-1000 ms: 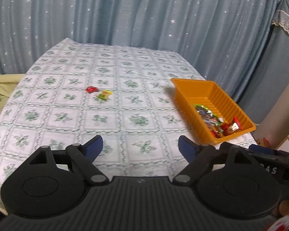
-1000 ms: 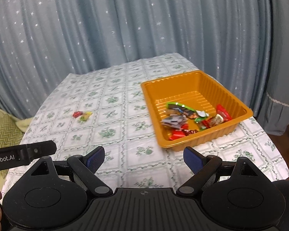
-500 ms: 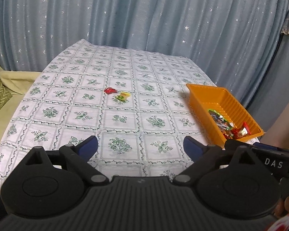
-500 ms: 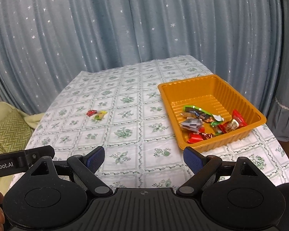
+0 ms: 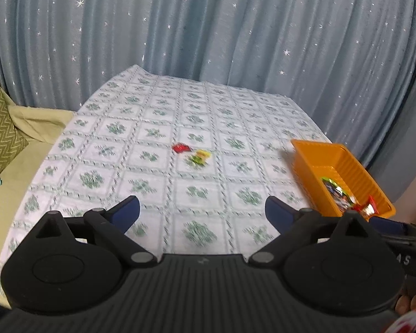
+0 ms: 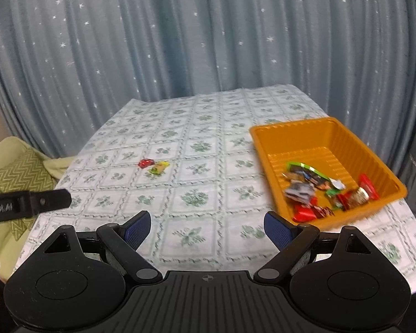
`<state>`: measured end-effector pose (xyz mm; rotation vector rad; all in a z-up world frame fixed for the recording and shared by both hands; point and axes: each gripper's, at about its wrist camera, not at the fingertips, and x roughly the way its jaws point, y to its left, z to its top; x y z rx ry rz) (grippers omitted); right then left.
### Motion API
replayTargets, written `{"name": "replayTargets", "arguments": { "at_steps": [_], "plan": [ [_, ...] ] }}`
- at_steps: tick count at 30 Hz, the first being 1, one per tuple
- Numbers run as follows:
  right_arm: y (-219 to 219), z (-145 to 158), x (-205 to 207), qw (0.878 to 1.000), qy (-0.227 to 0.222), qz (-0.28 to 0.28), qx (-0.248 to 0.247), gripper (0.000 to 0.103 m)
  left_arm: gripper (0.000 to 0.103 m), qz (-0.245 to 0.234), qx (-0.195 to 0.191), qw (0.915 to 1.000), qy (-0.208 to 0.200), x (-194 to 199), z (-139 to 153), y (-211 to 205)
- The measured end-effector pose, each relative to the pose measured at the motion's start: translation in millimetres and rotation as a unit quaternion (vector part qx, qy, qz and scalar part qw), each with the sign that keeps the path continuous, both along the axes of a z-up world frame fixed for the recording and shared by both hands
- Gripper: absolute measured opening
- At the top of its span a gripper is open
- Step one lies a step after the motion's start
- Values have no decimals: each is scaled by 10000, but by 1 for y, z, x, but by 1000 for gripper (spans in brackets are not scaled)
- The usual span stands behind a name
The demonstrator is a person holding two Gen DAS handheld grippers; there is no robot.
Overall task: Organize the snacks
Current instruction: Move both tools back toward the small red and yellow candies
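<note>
Both hand-held grippers, left [image 5: 201, 212] and right [image 6: 206, 229], gape wide, empty, above bench [image 6: 208, 194]; two candies [image 5: 191, 152] lie outside orange tray [image 6: 374, 161].

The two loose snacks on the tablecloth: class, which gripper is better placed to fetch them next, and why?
Probably the left gripper. Its open jaws point almost straight at the red snack and yellow snack. The right gripper, also open and empty, sits nearer the orange tray, with those snacks off to its left.
</note>
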<state>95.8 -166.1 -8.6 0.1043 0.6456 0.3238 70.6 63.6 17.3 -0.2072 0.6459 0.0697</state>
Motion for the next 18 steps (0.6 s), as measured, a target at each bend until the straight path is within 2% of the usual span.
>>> {"name": "replayTargets", "arguments": {
  "at_steps": [8, 16, 18],
  "plan": [
    [33, -1, 35, 9995, -214, 210, -21, 88, 96, -30, 315, 9995, -58, 47, 2, 32],
    [79, -18, 86, 9987, -256, 427, -50, 87, 96, -36, 503, 9987, 48, 101, -20, 67],
    [92, -28, 103, 9987, -206, 471, -67, 80, 96, -45, 561, 9984, 98, 114, -29, 74]
  ]
}}
